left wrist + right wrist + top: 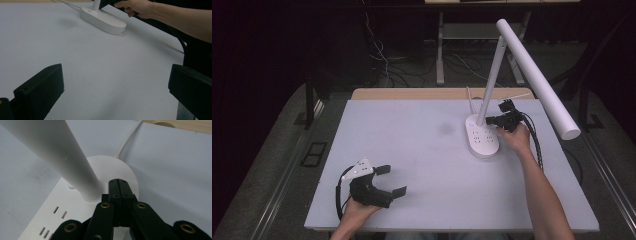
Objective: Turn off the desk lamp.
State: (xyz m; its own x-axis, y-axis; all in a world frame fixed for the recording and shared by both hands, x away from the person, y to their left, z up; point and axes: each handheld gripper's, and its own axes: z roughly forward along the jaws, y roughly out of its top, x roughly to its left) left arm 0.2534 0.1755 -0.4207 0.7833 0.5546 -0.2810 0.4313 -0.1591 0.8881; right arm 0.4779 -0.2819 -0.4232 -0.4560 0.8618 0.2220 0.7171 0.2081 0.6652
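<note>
While the right gripper (119, 185) has its jaws clenched on nothing, tips over the lamp base (75, 202) just beside the lamp stem (57, 152), the left gripper (389, 180) sits released on the tabletop (427, 170), well apart from the lamp.

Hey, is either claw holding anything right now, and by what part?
Nothing is held. The left claw is open over bare table; the right claw is shut, empty, at the lamp base.
</note>
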